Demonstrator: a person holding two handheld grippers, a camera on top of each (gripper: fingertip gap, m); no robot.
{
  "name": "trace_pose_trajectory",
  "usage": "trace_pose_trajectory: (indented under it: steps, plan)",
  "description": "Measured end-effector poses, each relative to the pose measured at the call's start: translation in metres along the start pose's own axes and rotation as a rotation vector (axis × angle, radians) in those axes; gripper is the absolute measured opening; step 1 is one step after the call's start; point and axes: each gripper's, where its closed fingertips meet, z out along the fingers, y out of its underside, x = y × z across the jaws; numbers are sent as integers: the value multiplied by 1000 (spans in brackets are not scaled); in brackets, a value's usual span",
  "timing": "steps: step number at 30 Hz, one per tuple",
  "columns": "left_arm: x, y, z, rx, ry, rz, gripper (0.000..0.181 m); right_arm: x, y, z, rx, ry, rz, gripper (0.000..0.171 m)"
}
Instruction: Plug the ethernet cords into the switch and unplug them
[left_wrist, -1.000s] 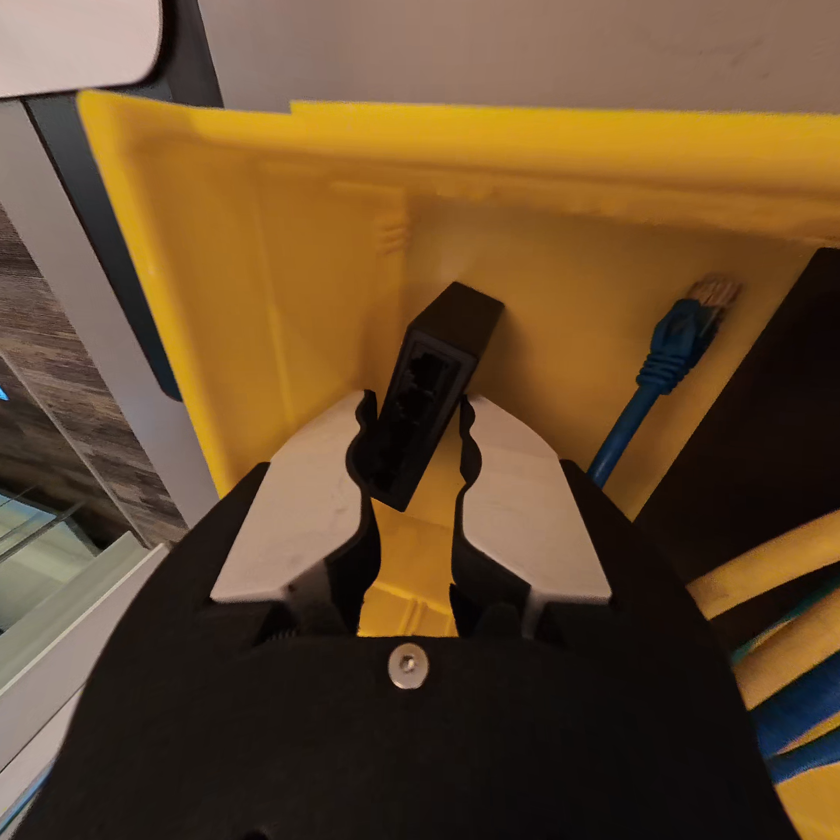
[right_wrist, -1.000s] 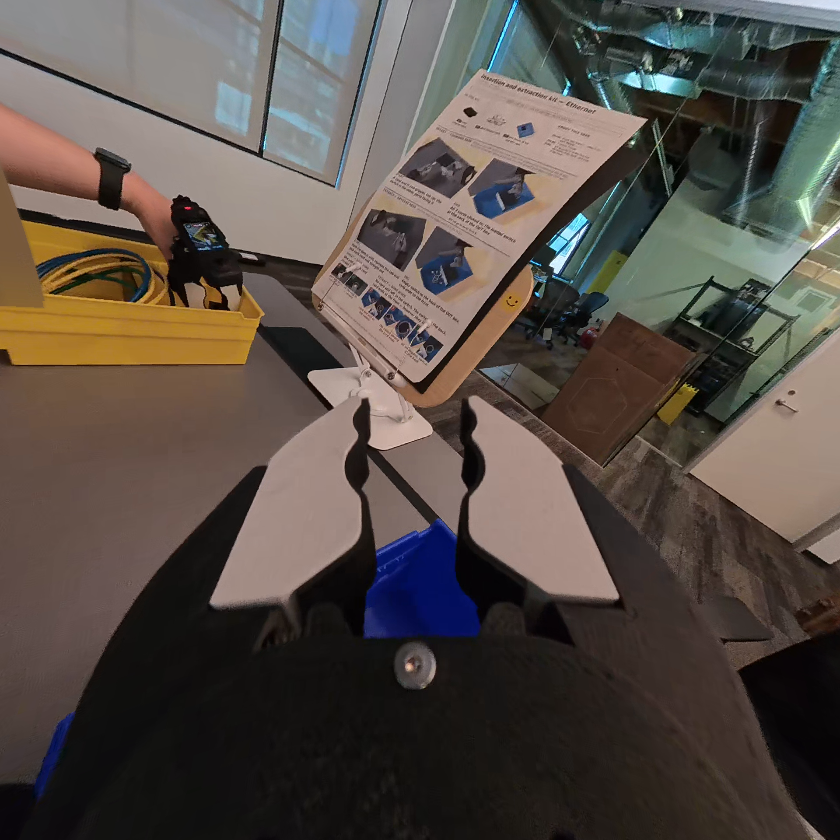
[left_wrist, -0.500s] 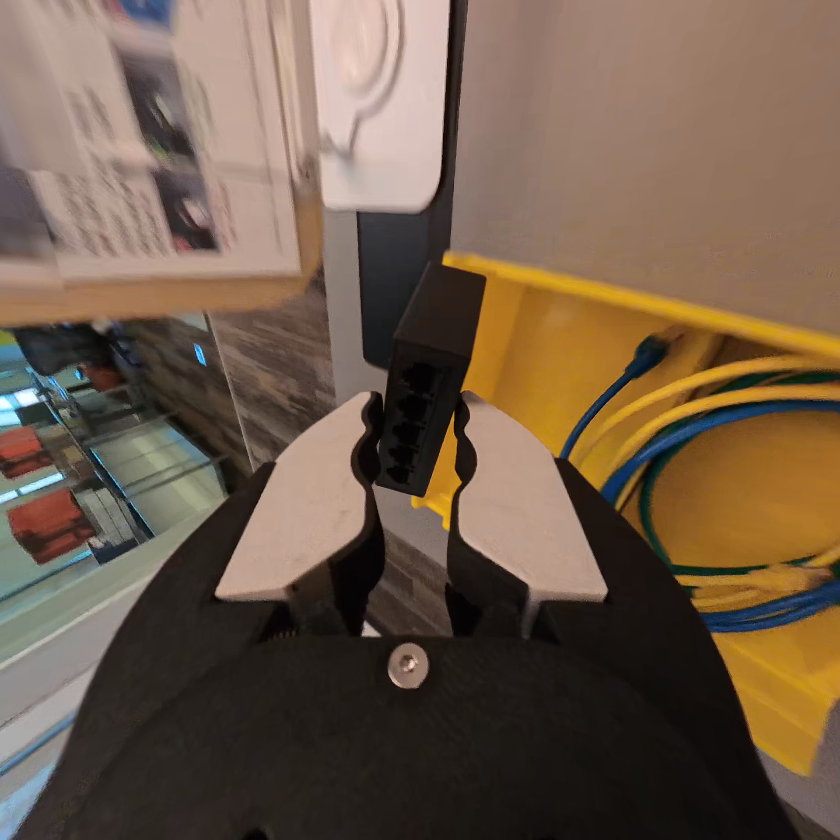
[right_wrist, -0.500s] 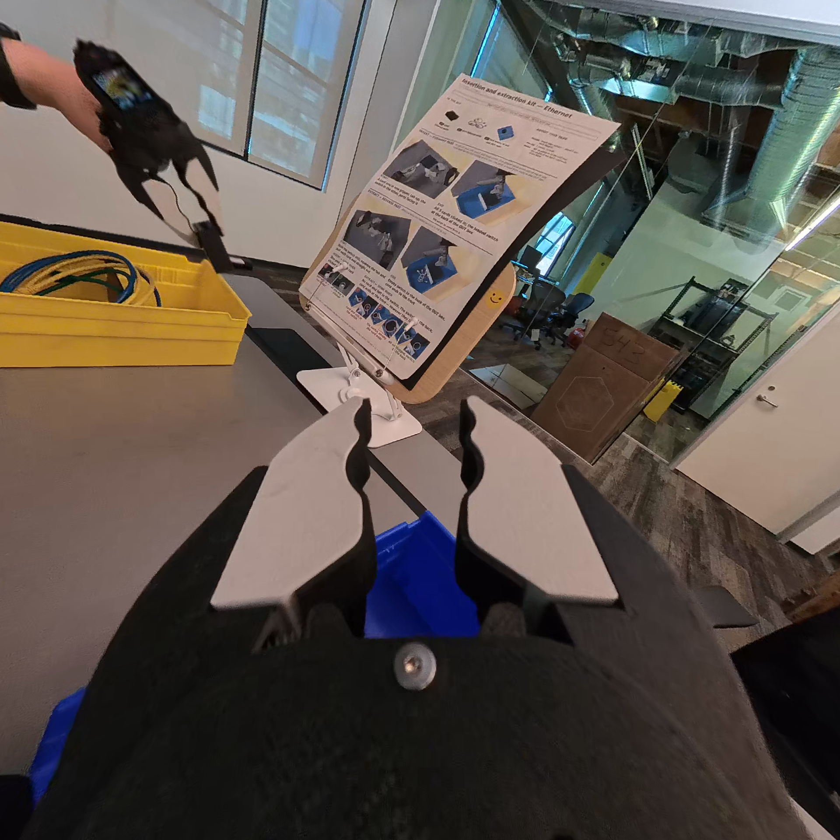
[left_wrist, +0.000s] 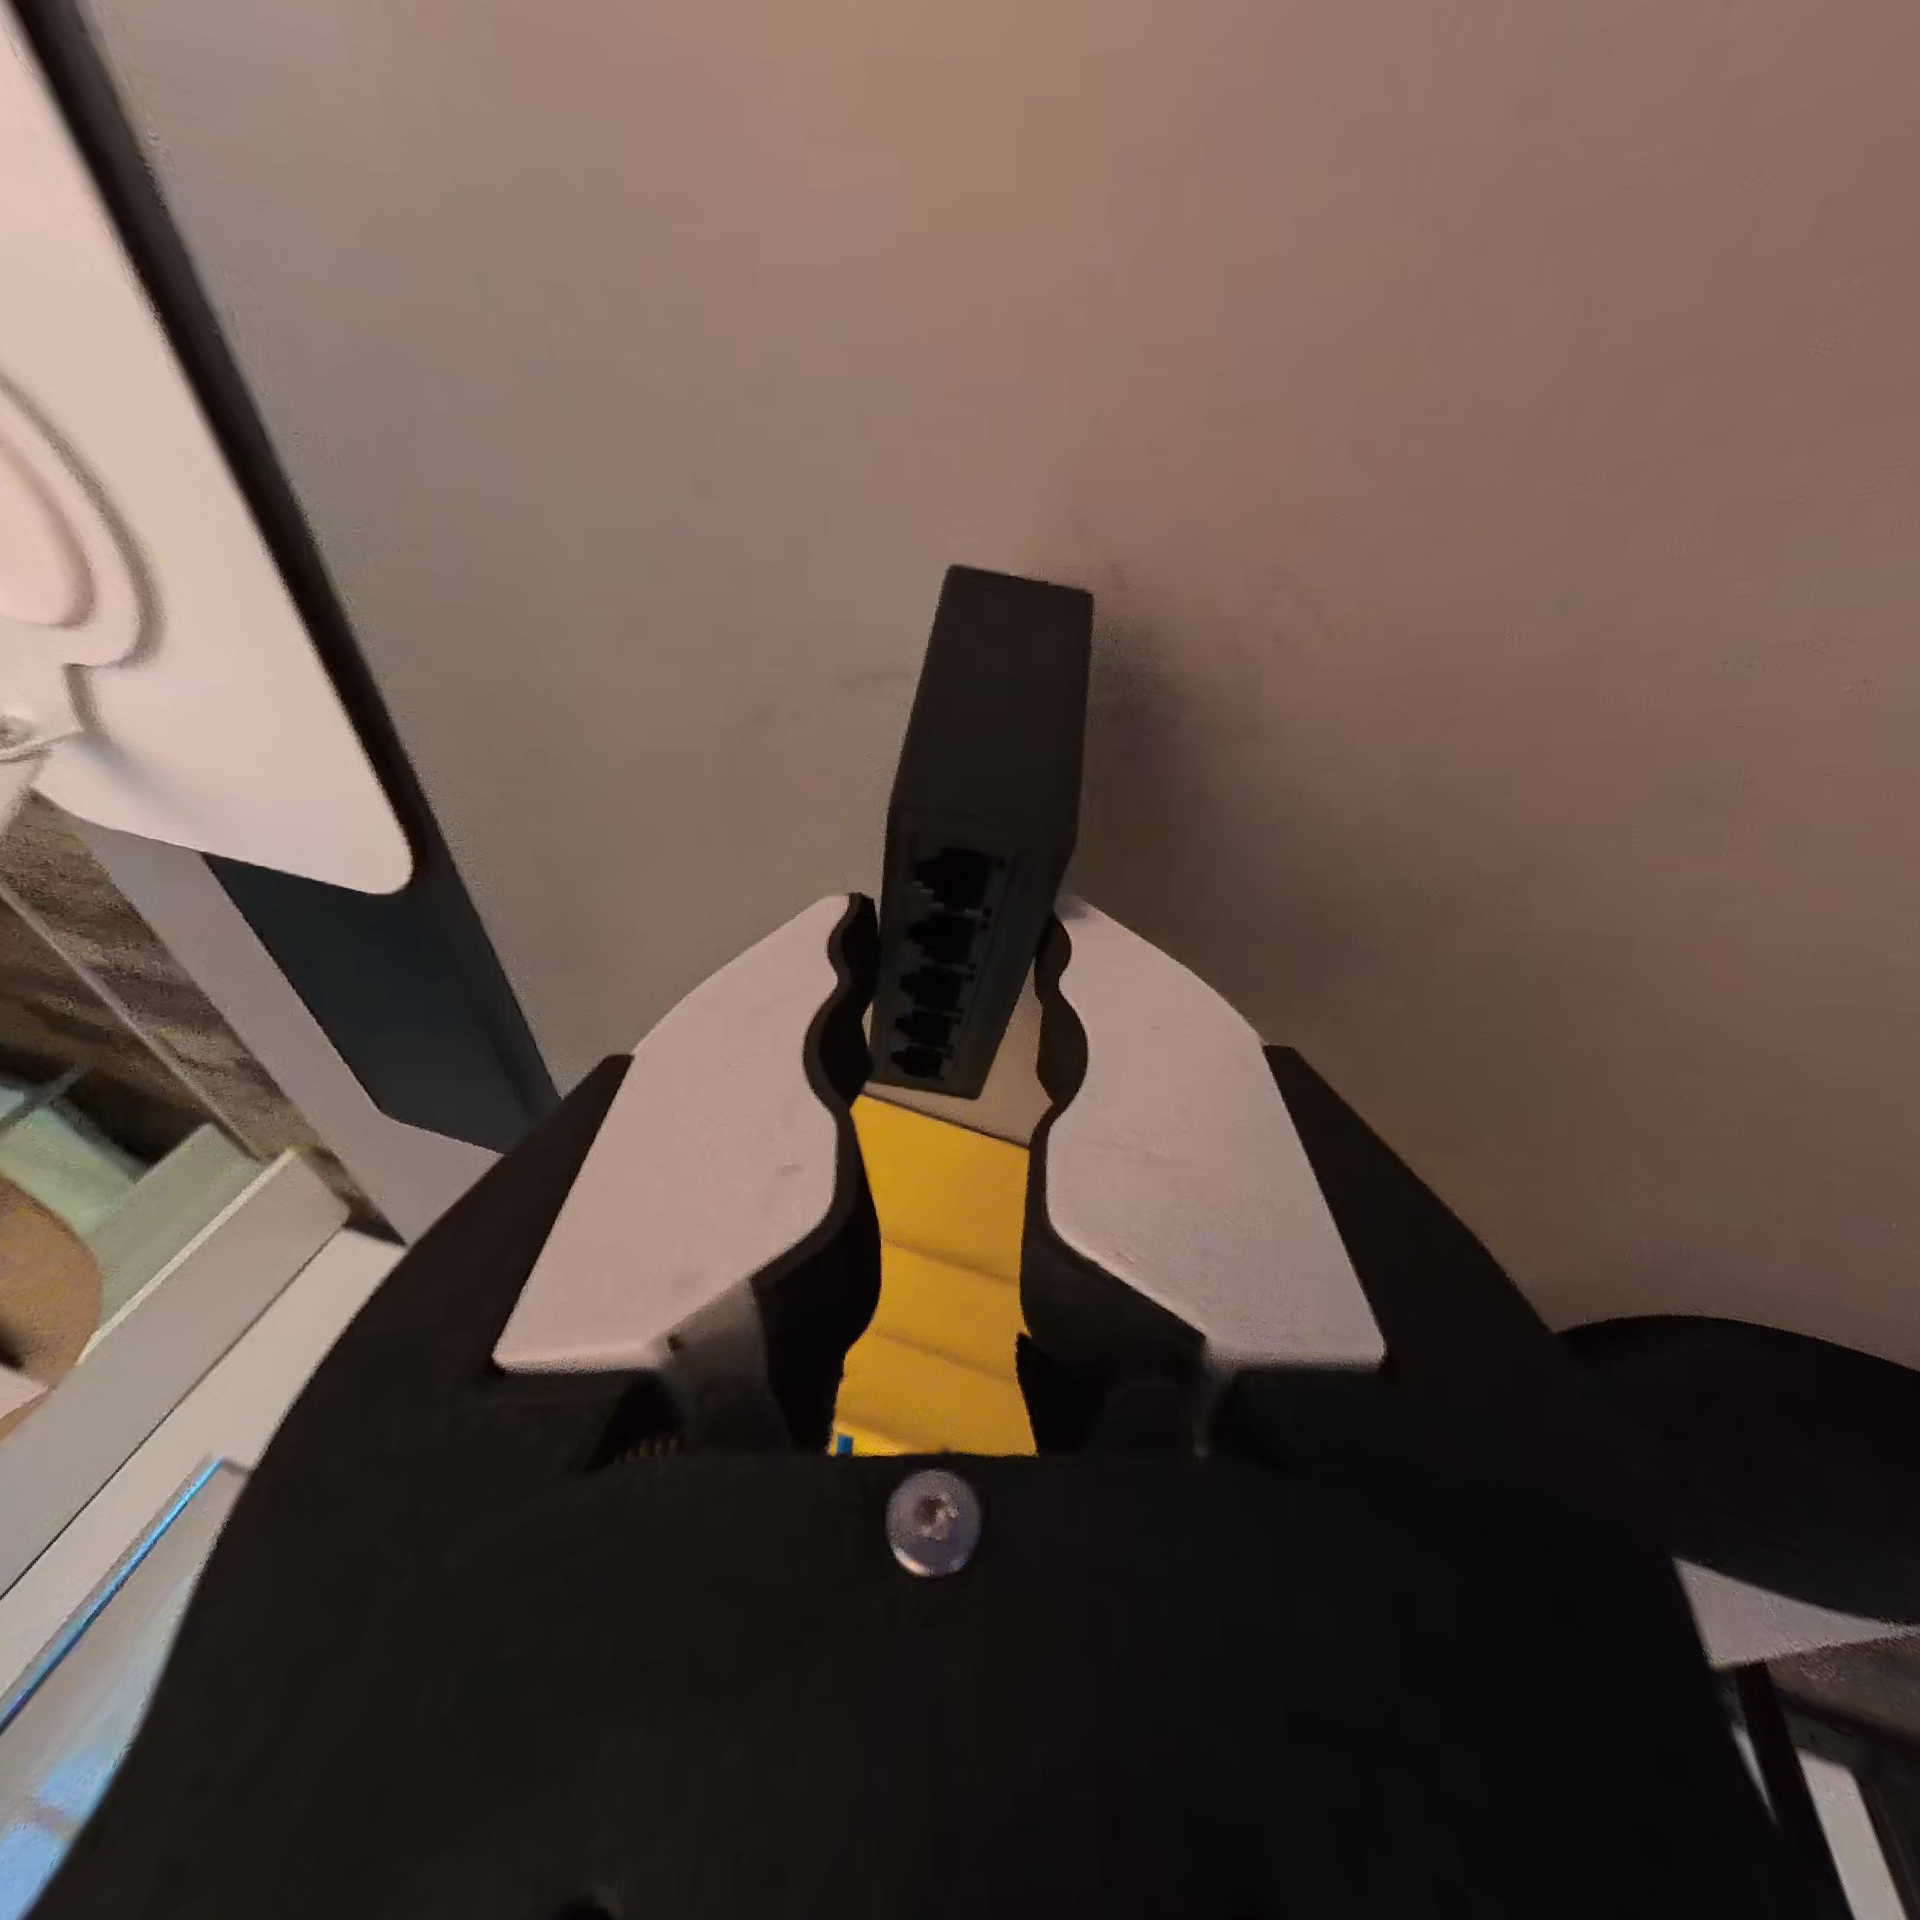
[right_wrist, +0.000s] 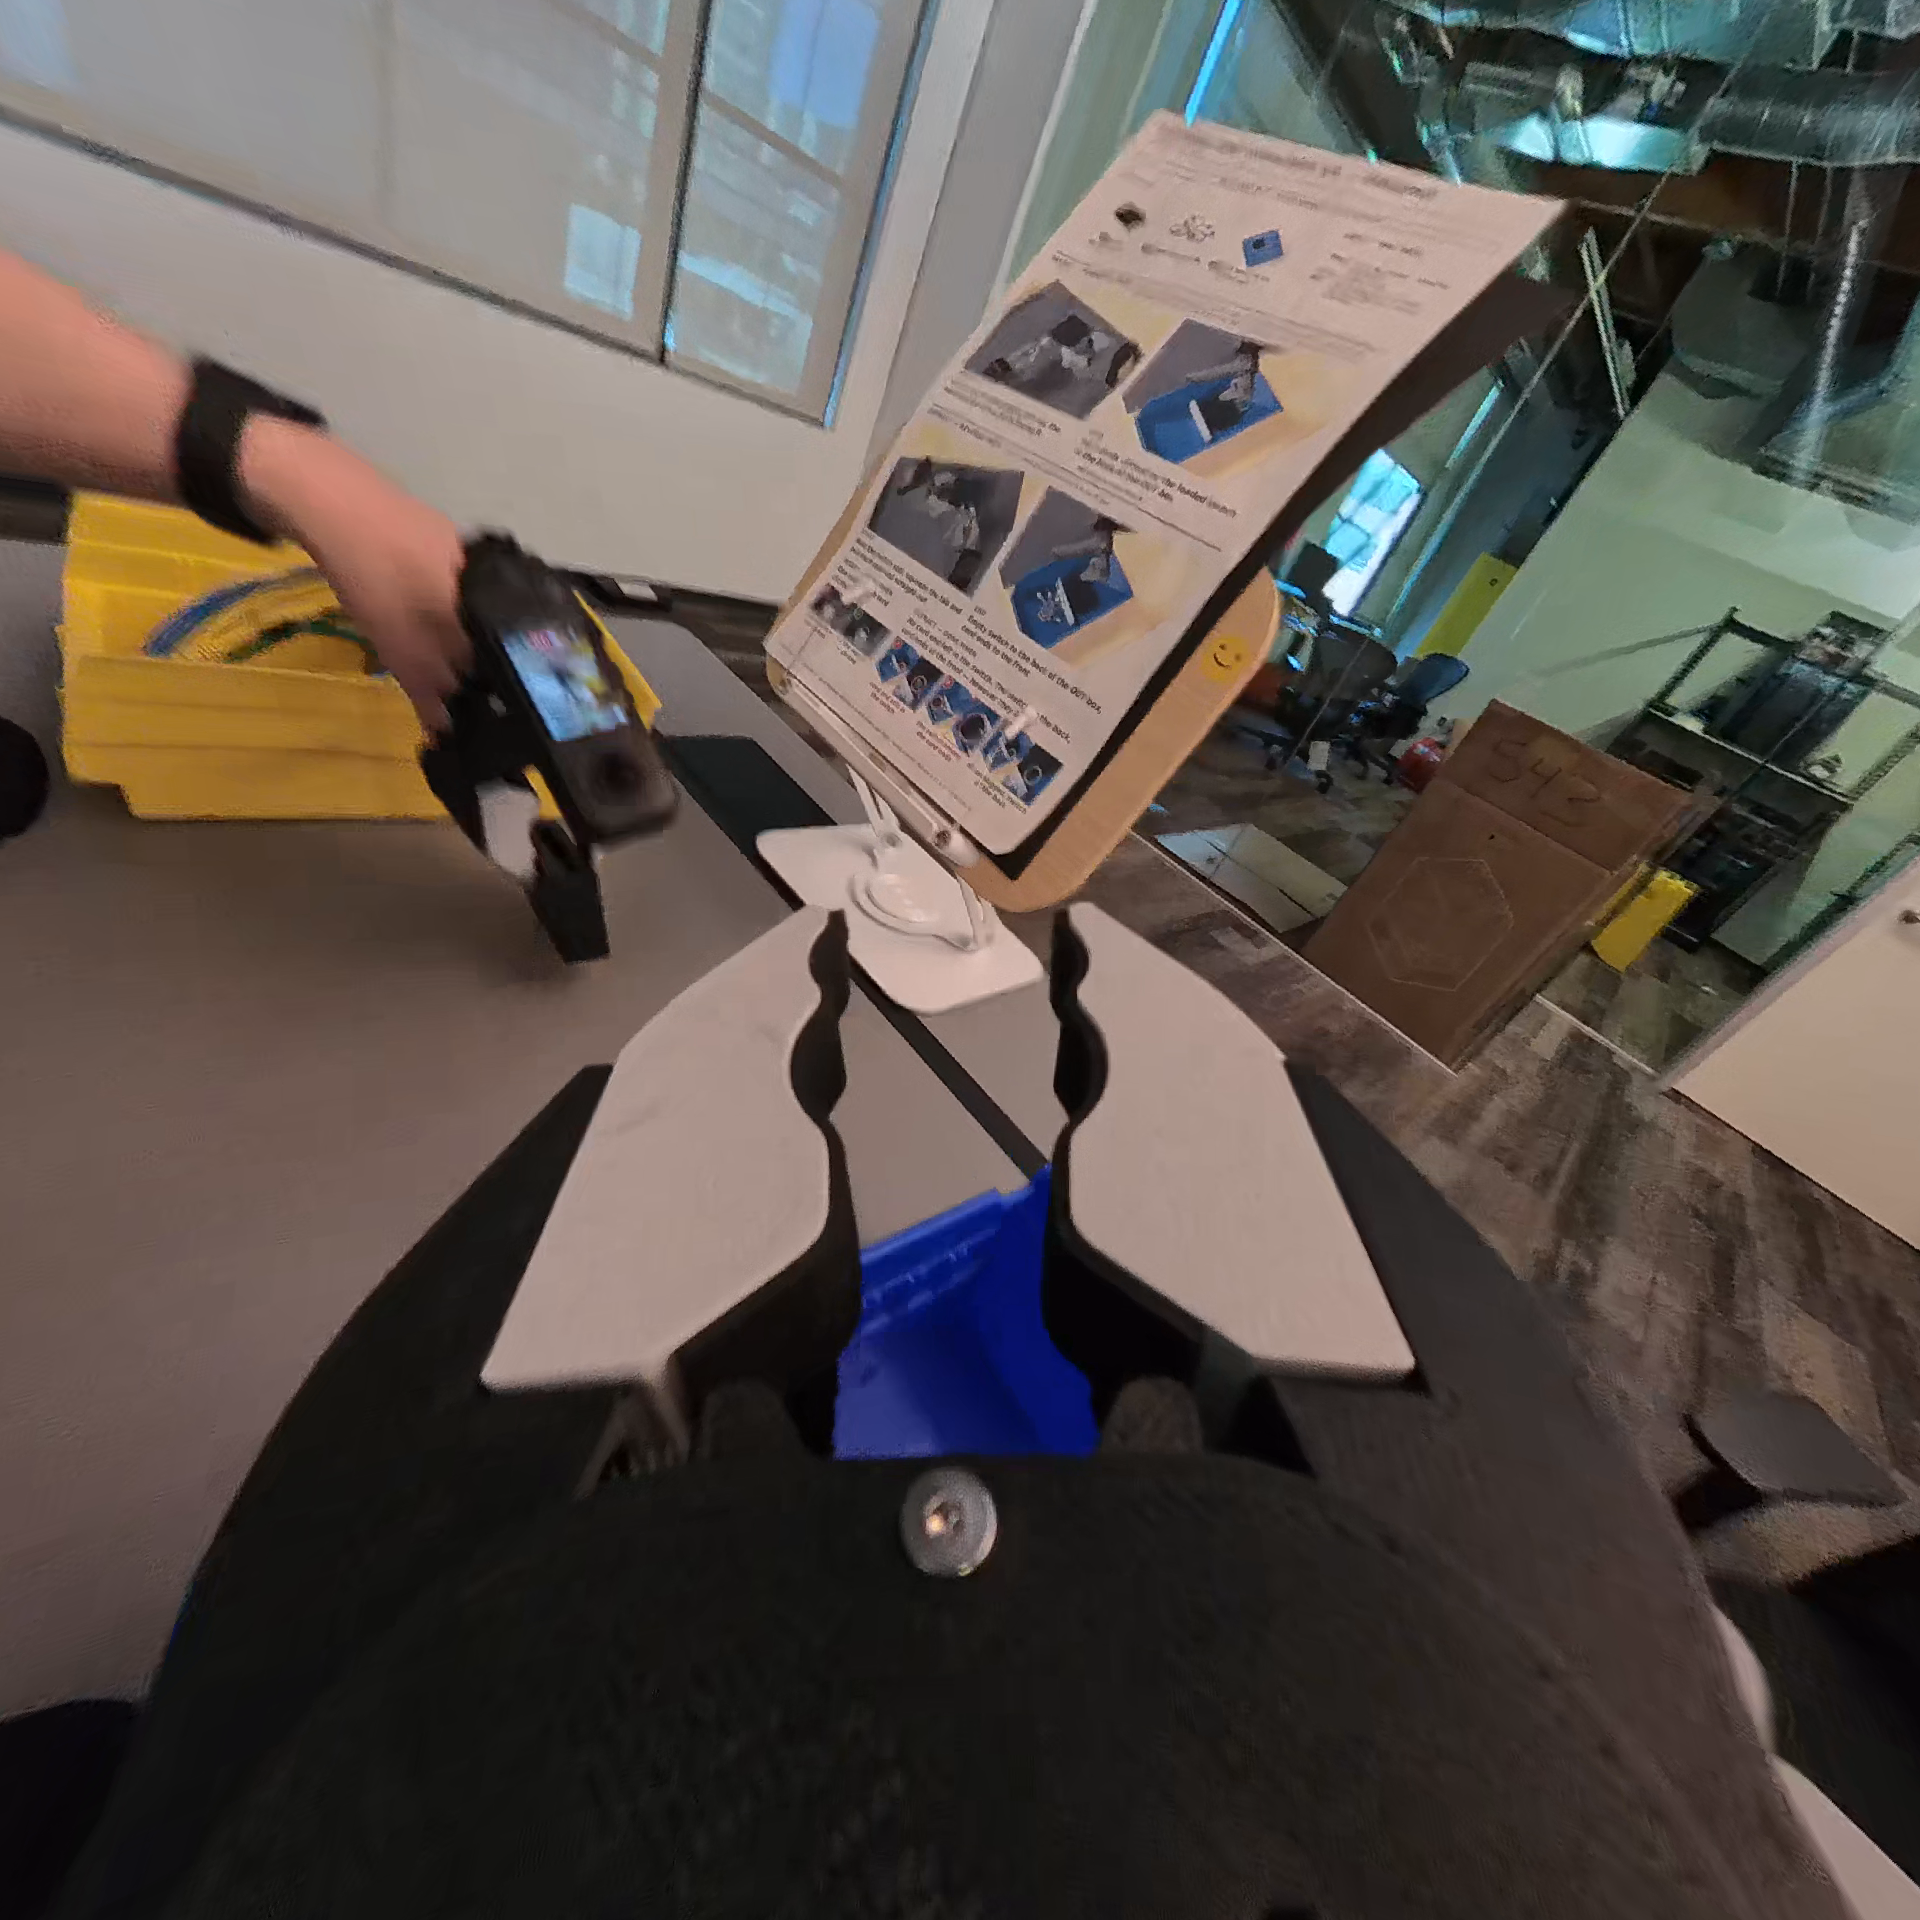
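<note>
My left gripper (left_wrist: 948, 935) is shut on a small black ethernet switch (left_wrist: 987, 790), its row of empty ports facing the camera, held just above the grey table (left_wrist: 1351, 416). In the right wrist view the left gripper (right_wrist: 540, 821) shows farther off, with the switch (right_wrist: 569, 902) hanging from it close over the table. My right gripper (right_wrist: 940, 940) is open and empty, above a blue bin (right_wrist: 956, 1340). Blue and yellow ethernet cords (right_wrist: 239, 613) lie coiled in a yellow bin (right_wrist: 239, 727) at the back left.
An instruction sheet on a wooden board (right_wrist: 1091, 540) stands on a white stand (right_wrist: 914, 925) at the table's right edge; its base also shows in the left wrist view (left_wrist: 156, 623). A person's arm with a black wristband (right_wrist: 223, 447) reaches over the yellow bin. Some 40 centimetres of space lies between my two pairs of fingers.
The left gripper has lifted the switch out of the yellow bin, carried it right and lowered it toward the table. The right gripper has stayed open over the blue bin.
</note>
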Motion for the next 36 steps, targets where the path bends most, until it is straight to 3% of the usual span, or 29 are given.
trace_pose_trajectory:
  steps: [8,10,13,15,17,20,23,26,31,36]
  plan:
    - [-6,2,18,-40,30,-53,29,3,-12,-12,123,-49,74,38]
    - [-5,-1,16,-6,52,-81,44,3,-11,-13,127,-54,84,38]
    - [-12,0,-6,78,62,-158,56,5,-12,-17,138,-51,91,38]
    - [-26,10,-34,178,23,-220,52,7,-13,-20,146,-45,97,38]
    - [-45,35,-64,281,-33,-321,51,8,-14,-24,154,-39,100,38]
    - [-67,110,-89,301,-148,-496,49,11,-13,-27,152,-25,95,38]
    - [-57,187,-79,259,-195,-619,42,14,-13,-29,155,-12,99,38]
    - [-35,242,-49,219,-174,-723,37,16,-14,-29,168,-14,114,38]
    - [-9,278,-3,215,-100,-838,35,12,-14,-25,153,-18,97,38]
    - [-13,275,-6,308,-186,-840,12,10,-11,-21,128,-23,87,38]
